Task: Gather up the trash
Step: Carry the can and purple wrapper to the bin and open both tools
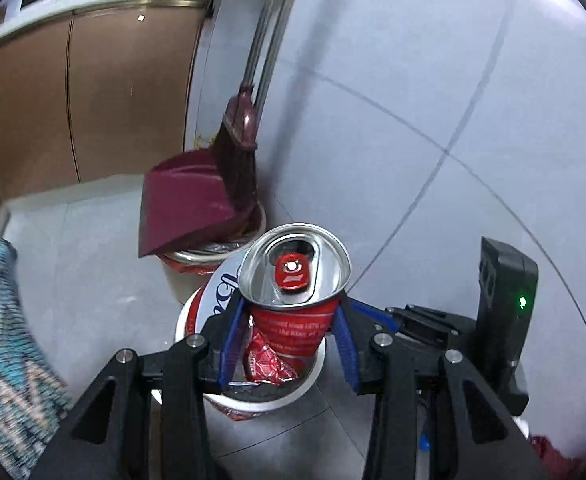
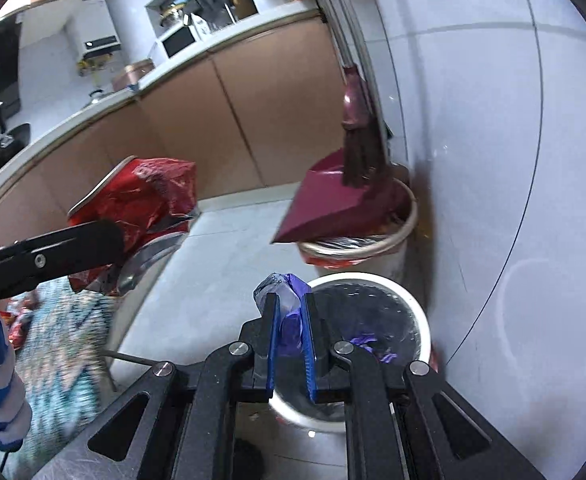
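Trash is in both tools, and both hang over the white bin (image 1: 253,400) by the tiled wall.

Left wrist view: the left tool (image 1: 289,344) stands partly open and clamps a crushed red can (image 1: 293,280), top end toward the camera, with a scrap of red foil wrapper (image 1: 267,362) pinched at the left pad. The can sits above the bin's mouth but toward its near rim — let go from here, it could strike the rim and bounce onto the floor (image 1: 93,260). The foil is light and only caught at an edge; it may cling to the pad or drift wide when the jaws part.

Right wrist view: the right tool (image 2: 291,340) is squeezed almost fully closed on a crumpled purple-and-white wrapper (image 2: 281,292), held over the near-left edge of the same bin (image 2: 421,320), where purple scraps already lie. A soft wrapper like this can stick between the pads, or fall short outside the rim. The left tool (image 2: 105,240) with its red can (image 2: 141,200) shows well to the left here — if both crowd the one opening, they may knock together. Behind, a second bin (image 2: 405,216) already carries a maroon dustpan (image 2: 333,200) and broom (image 2: 357,152), so that one looks a poor target.
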`<state>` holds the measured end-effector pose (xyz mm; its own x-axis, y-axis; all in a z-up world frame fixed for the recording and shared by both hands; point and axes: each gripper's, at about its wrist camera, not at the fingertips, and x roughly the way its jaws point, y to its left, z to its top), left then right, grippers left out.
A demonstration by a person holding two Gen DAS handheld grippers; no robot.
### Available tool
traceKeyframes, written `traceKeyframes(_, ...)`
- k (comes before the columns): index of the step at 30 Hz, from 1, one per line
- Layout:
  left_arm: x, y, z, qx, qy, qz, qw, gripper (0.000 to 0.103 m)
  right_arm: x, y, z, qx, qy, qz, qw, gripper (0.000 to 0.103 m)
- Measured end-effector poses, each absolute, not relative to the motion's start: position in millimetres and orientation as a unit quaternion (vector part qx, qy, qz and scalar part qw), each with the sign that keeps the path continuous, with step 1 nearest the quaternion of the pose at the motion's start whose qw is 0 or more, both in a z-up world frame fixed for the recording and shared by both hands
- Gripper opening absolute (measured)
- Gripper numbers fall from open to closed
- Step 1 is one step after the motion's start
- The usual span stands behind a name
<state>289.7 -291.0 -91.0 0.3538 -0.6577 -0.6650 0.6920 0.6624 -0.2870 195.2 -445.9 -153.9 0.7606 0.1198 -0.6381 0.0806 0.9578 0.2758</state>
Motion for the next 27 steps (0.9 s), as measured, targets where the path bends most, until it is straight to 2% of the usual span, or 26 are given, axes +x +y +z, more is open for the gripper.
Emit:
traceKeyframes(7, 325, -315, -132, -0.012, 0.444, -0.402, 0.801, 0.04, 222, -461, -189, 0.138, 0.373, -0.01, 0.917, 0.015)
traceKeyframes(9, 332, -321, -143, -0.02, 0.458, -0.397, 0.795, 0.04, 224, -464, -199, 0.135, 0.381, -0.02, 0.914, 0.024)
traceKeyframes(11, 335, -324, -148, -0.027, 0.466, -0.398, 0.79, 0.042, 223, -468, -205, 0.136, 0.387, -0.031, 0.912, 0.028)
traceKeyframes(13, 337, -326, -150, -0.03, 0.467, -0.394, 0.791, 0.051, 218, -472, -209, 0.144, 0.388, -0.037, 0.909, 0.033)
traceKeyframes(14, 338, -326, -150, -0.034, 0.466, -0.392, 0.792, 0.051, 215, -472, -210, 0.145, 0.389, -0.04, 0.909, 0.037)
traceKeyframes(20, 332, -315, -136, -0.044, 0.456, -0.393, 0.797, 0.051, 196, -471, -197, 0.15, 0.382, -0.054, 0.91, 0.037)
traceKeyframes(27, 294, -276, -87, -0.064, 0.413, -0.386, 0.822, 0.051, 171, -450, -167, 0.146, 0.367, -0.056, 0.917, 0.04)
